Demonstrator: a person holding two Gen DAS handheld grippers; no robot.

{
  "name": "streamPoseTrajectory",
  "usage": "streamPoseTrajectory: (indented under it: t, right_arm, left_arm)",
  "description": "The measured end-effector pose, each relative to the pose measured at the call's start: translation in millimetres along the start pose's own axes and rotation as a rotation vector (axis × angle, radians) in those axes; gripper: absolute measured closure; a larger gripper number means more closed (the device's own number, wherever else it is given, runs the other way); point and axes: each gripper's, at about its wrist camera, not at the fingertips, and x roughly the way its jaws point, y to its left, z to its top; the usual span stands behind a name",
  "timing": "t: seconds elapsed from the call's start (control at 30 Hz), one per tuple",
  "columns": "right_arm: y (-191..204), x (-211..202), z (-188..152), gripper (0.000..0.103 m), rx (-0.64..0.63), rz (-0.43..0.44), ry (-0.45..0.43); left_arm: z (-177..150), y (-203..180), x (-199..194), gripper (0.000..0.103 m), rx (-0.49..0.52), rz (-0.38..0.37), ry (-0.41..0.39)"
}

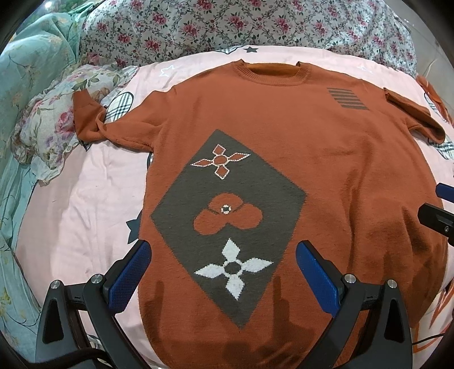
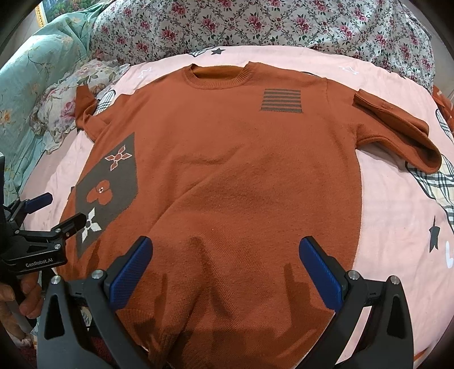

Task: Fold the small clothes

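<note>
Leftmost, one green floral quilt (image 1: 25,71) is bunched at the bed's edge beside one pale flowered pillow (image 1: 54,125), and a rose-print cover (image 2: 255,25) runs across the back. Next comes the left hand-held gripper (image 1: 224,266), its two blue-padded fingers spread wide and grasping nothing, poised above the hem. One rust-orange sweater (image 2: 241,176) lies face up and flat on the pink sheet (image 1: 85,198) of the bed, collar away from the cameras, both short sleeves out to the sides. It carries one grey diamond panel (image 1: 227,215) with three flower motifs and one block of what look like six grey stripes (image 2: 281,100). Rightmost, the right hand-held gripper (image 2: 225,255) is likewise released, above the lower sweater.
</note>
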Motion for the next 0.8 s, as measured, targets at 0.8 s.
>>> streamPoseTrajectory:
  t: [0.8]
  right_arm:
    - [2.5, -0.7, 1.0, 0.000, -0.043, -0.061, -0.029]
  left_arm:
    - [1.0, -2.9, 3.1, 0.001, 0.013, 0.008, -0.003]
